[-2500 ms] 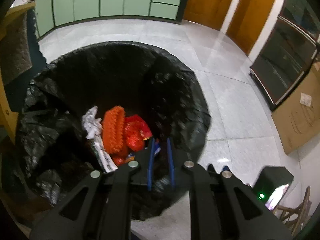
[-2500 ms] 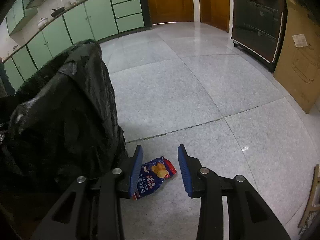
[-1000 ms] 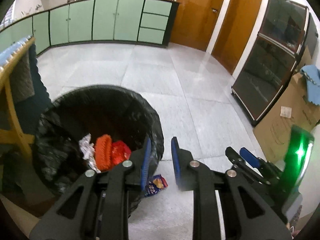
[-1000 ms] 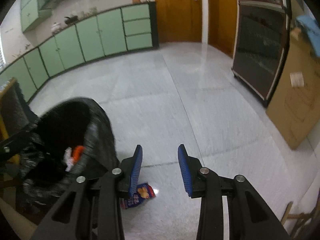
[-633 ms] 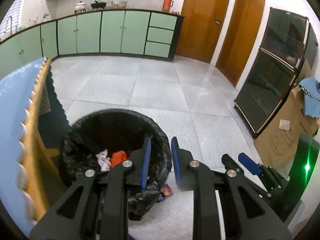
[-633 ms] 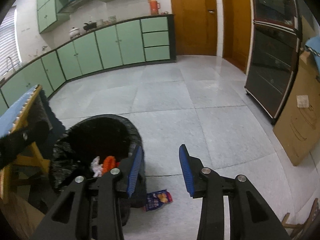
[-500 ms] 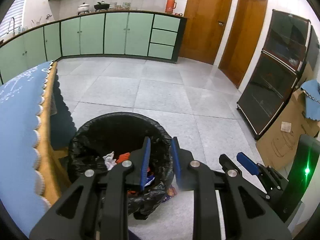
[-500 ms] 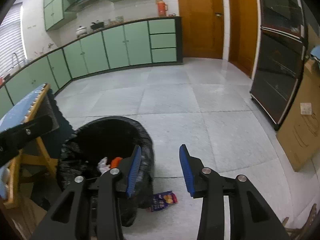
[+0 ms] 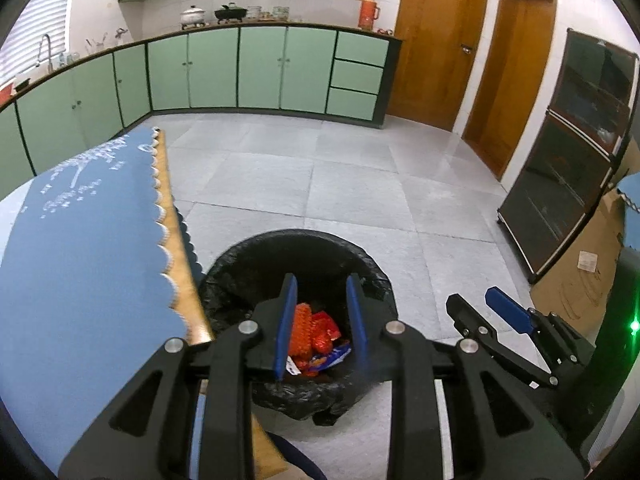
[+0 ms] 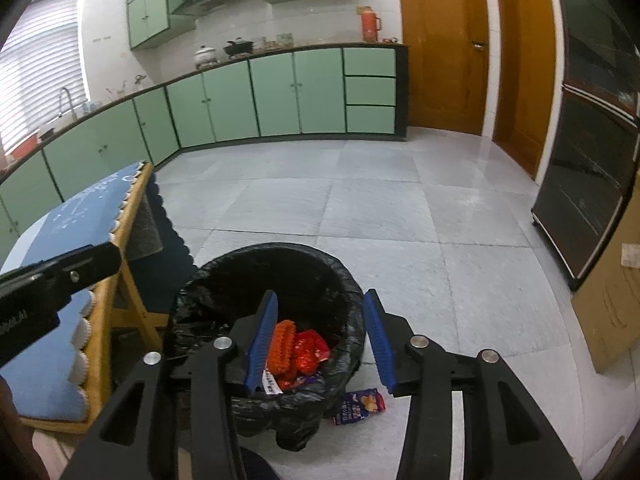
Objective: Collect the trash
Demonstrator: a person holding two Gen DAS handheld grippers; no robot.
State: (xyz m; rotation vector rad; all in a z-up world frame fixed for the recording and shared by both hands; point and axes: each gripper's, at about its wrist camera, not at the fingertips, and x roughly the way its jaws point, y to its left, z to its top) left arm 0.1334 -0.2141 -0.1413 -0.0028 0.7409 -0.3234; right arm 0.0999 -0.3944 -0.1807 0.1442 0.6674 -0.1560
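Note:
A bin lined with a black bag (image 9: 304, 248) (image 10: 280, 264) stands on the tiled floor beside a table. Inside lie orange and red wrappers (image 9: 312, 328) (image 10: 296, 344). A blue snack packet (image 10: 360, 400) lies on the floor at the bin's right foot; the left wrist view does not show it. My left gripper (image 9: 320, 328) is open and empty, high above the bin. My right gripper (image 10: 320, 340) is open and empty, also above the bin, and shows in the left wrist view (image 9: 500, 316).
A wooden table with a blue scalloped cloth (image 9: 88, 240) (image 10: 80, 216) stands left of the bin. Green cabinets (image 9: 260, 68) line the far wall. A dark glass cabinet (image 9: 568, 184) and a cardboard box (image 10: 612, 300) stand on the right.
Both grippers have risen well above the bin and floor, so the bin looks smaller and the table top has come into view. The left gripper's jaws have opened wider.

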